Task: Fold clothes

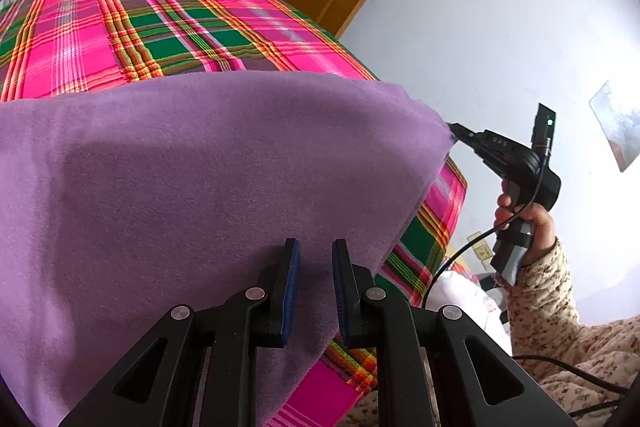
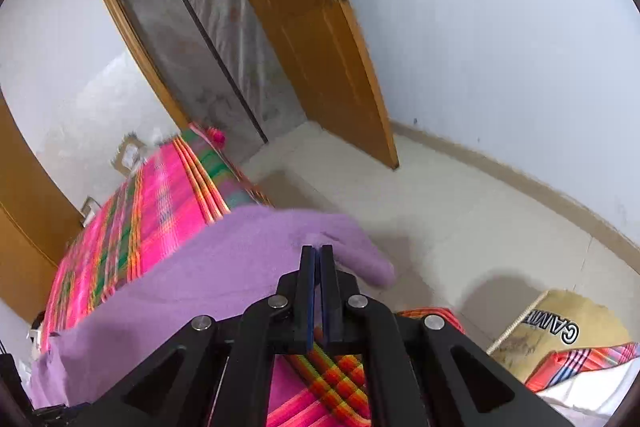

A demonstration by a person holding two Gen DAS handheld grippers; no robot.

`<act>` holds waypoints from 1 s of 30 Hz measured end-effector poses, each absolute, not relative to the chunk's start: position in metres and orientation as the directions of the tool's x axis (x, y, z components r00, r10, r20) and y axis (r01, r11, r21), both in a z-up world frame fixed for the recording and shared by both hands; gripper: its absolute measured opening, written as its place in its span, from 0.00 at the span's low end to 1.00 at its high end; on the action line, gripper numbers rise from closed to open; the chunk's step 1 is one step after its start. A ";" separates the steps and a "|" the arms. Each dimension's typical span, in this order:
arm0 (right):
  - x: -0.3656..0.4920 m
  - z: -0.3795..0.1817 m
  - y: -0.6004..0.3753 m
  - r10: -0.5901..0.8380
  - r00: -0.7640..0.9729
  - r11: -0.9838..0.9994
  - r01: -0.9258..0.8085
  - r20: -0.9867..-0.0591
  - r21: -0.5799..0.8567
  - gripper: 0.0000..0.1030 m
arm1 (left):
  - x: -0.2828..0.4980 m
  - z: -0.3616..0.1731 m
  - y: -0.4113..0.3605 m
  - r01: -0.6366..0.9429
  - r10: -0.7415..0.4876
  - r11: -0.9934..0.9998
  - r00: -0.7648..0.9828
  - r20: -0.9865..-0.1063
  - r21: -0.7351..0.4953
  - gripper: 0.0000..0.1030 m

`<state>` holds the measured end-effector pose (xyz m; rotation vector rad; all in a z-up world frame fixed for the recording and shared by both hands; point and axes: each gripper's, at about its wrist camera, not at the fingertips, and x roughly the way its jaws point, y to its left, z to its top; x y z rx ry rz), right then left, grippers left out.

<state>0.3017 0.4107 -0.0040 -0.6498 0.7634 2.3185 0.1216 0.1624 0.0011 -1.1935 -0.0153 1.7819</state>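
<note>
**Spreading the purple cloth over the plaid bed**

Lying across my plaid bed (image 1: 120, 27), the purple cloth (image 1: 200, 167) hangs past its corner. My right claw (image 2: 317, 255) is clamped on the cloth's far corner. My left claw (image 1: 316, 259) stands narrow, cloth between its pads, grip unclear.

Garment (image 1: 200, 167): plain lilac purple, no pattern. Bed cover (image 1: 160, 23): plaid of hot pink and green with orange and yellow stripes. Door (image 2: 320, 47): orange-brown wood. Wall (image 1: 500, 27): white. Sleeve (image 1: 540, 295): cream with small brown floral print. Claw pads (image 1: 292, 287): blue on black.
</note>
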 end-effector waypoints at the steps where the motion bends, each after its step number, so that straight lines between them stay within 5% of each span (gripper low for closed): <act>1: 0.302 -0.002 0.410 0.395 -0.696 -0.655 -0.671 -0.600 0.348 0.02 | 0.122 0.002 0.162 -0.693 0.704 -0.542 -0.066 -0.707 -0.476 0.16; 6: 0.297 -0.023 0.426 0.324 -0.674 -0.611 -0.685 -0.664 0.397 0.02 | 0.121 -0.001 0.164 -0.687 0.706 -0.542 -0.059 -0.705 -0.485 0.16; 11: 0.311 -0.007 0.418 0.393 -0.686 -0.613 -0.692 -0.613 0.381 0.02 | 0.122 0.001 0.163 -0.690 0.706 -0.542 -0.064 -0.705 -0.480 0.16; 18: 0.315 -0.019 0.429 0.403 -0.596 -0.573 -0.756 -0.695 0.316 0.00 | 0.123 -0.001 0.164 -0.690 0.708 -0.538 -0.059 -0.704 -0.483 0.16; 23: 0.301 -0.007 0.411 0.366 -0.673 -0.681 -0.665 -0.643 0.308 0.02 | 0.125 -0.001 0.161 -0.684 0.707 -0.543 -0.059 -0.705 -0.487 0.16; 28: 0.276 -0.013 0.410 0.264 -0.691 -0.724 -0.603 -0.673 0.336 0.30 | 0.128 0.001 0.159 -0.688 0.707 -0.541 -0.061 -0.704 -0.484 0.16; 30: 0.269 -0.020 0.409 0.243 -0.678 -0.733 -0.597 -0.694 0.327 0.31 | 0.129 0.000 0.157 -0.685 0.707 -0.543 -0.062 -0.704 -0.485 0.16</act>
